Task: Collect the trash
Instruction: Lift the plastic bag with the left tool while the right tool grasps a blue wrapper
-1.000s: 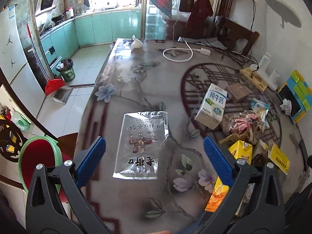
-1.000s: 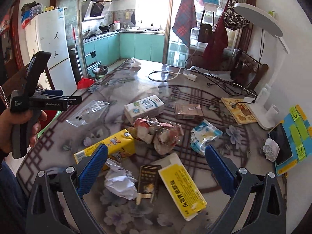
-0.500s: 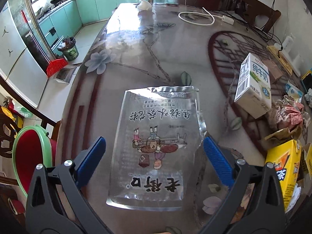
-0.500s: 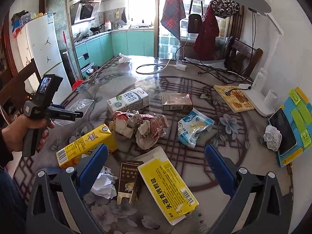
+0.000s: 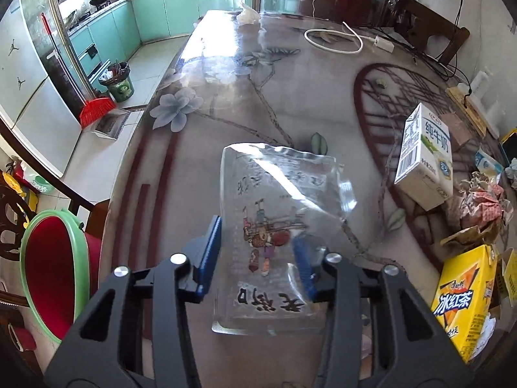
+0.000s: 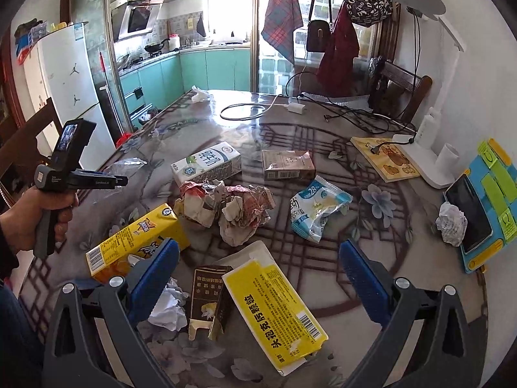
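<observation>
By the table's (image 5: 200, 148) left edge I see a red bucket (image 5: 48, 265); going right, a milk carton (image 5: 423, 165) and yellow tea box (image 5: 465, 294). My left gripper (image 5: 257, 258) pinches the clear plastic bag (image 5: 278, 213) near that edge. My right gripper (image 6: 258, 271) is spread wide over a yellow packet (image 6: 278, 310).

Bare table (image 5: 226, 103) from 10 to 1 o'clock of the clear snack bag (image 5: 278, 213); milk carton (image 5: 423, 158) at 2 and yellow tea carton (image 5: 465, 294) at 4 block the rt side.
</observation>
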Demonstrator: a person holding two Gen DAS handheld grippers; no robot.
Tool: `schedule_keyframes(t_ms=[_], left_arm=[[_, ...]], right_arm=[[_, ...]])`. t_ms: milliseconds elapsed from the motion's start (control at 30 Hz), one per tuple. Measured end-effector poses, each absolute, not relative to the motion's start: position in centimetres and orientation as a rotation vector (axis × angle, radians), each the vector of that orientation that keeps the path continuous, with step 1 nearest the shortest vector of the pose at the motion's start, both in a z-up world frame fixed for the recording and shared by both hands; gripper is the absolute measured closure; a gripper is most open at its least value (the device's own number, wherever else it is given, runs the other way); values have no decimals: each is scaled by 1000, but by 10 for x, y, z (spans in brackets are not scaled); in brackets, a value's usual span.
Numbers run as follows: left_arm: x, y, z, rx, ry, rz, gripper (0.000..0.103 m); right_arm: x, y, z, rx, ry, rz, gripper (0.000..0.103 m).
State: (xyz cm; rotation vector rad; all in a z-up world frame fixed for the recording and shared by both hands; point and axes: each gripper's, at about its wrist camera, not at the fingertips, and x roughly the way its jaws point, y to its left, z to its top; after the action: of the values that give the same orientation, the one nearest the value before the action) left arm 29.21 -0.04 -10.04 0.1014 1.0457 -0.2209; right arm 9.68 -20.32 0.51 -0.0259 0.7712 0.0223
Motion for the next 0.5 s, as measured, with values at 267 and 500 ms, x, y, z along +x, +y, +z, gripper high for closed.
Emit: schedule_keyframes(t_ms=[267, 500], left_arm=[[270, -6, -78, 109, 1002, -266, 82], [231, -12, -30, 136, 886, -330, 82]], right_arm=[[96, -207, 8, -21, 768, 12, 7], [112, -234, 11, -44, 783, -15, 7]])
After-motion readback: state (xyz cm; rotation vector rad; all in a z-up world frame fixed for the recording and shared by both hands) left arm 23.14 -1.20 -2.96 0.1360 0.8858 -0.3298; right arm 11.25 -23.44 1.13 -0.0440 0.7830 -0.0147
